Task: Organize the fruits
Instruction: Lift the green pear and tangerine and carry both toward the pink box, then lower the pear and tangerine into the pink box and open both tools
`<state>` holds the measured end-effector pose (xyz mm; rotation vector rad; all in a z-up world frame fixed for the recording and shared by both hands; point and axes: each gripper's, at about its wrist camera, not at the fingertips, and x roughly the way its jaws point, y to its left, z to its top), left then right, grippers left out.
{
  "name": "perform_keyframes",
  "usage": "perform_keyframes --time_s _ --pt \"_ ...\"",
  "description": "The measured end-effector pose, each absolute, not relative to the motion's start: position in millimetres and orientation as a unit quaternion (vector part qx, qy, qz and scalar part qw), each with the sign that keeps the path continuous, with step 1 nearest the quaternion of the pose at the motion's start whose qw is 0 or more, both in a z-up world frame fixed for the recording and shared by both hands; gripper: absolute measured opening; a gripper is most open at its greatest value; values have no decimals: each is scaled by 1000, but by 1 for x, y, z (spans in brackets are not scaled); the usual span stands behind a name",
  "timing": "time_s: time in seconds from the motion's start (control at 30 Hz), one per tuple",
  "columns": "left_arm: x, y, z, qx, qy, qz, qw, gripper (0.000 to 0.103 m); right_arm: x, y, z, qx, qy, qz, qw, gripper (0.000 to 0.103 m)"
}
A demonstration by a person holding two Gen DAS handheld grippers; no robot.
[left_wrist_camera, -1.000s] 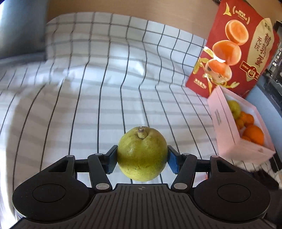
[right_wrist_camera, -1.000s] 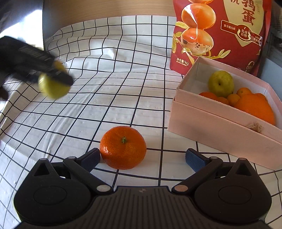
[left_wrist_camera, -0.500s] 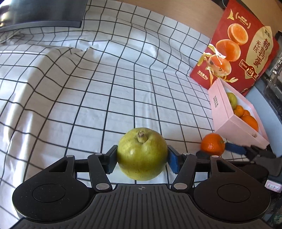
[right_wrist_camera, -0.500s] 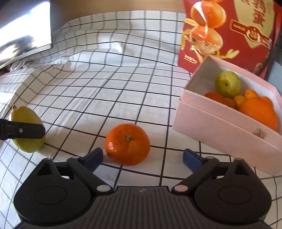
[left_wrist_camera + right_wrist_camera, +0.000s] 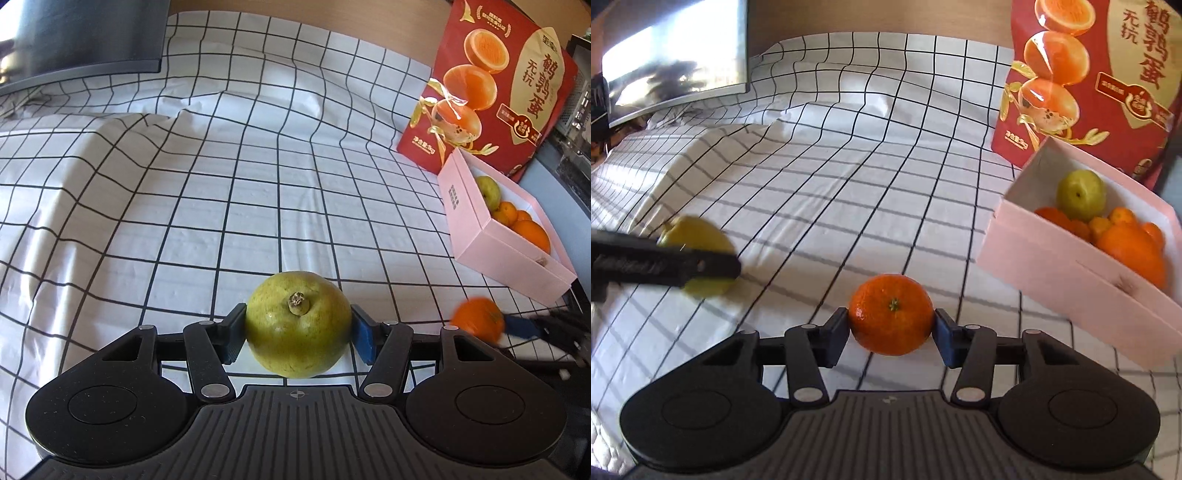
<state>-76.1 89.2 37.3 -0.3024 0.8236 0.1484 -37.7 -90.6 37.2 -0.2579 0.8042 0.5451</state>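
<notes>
Left wrist view: left tool [image 5: 298, 332] clamped on a green pear [image 5: 298, 325], both blue pads against its sides, stem end toward the camera, lifted above the cloth [image 5: 184, 221]. White cloth with a black grid, rumpled toward the far left. At far right, a pink box [image 5: 506, 254], open, with another green pear [image 5: 489, 188] at its far end and oranges [image 5: 532, 230] nearer. Behind the box, upright, a red bag [image 5: 491, 85] printed with orange halves. At lower right, blurred, a mandarin [image 5: 478, 321] in the right tool [image 5: 480, 325], one blue pad showing on its right side. Dark screen [image 5: 81, 40] at top left.

Right wrist view: right tool [image 5: 891, 332] closing on the mandarin [image 5: 891, 314], fruit between the jaws, both pads already at its sides, stem dimple facing the camera, just over the cloth [image 5: 849, 184]. To the right and near, the pink box [image 5: 1071, 288], tilted in the frame, holding a green pear [image 5: 1080, 195] at the back and a heap of oranges [image 5: 1126, 247] in front. Red bag [image 5: 1100, 74] standing just behind the box. At left, blurred, the left tool [image 5: 665, 264] seen from the side, gripping the held pear [image 5: 696, 236] above the cloth. Screen [image 5: 676, 59] at top left, with glare.
</notes>
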Motion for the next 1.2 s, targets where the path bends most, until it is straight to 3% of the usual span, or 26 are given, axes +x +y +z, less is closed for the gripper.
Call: perform_keyframes --time_s 0.6,0.97,1.2 --pt "-65 53 55 -123 398 -25 909 63 -69 -165 56 -93 394 188 895 48" --pt "65 -25 160 -113 335 -199 914 63 -14 -211 149 -81 265 100 956 48" --pt "139 -77 118 -50 403 -200 892 63 58 -227 151 -60 288 71 953 48"
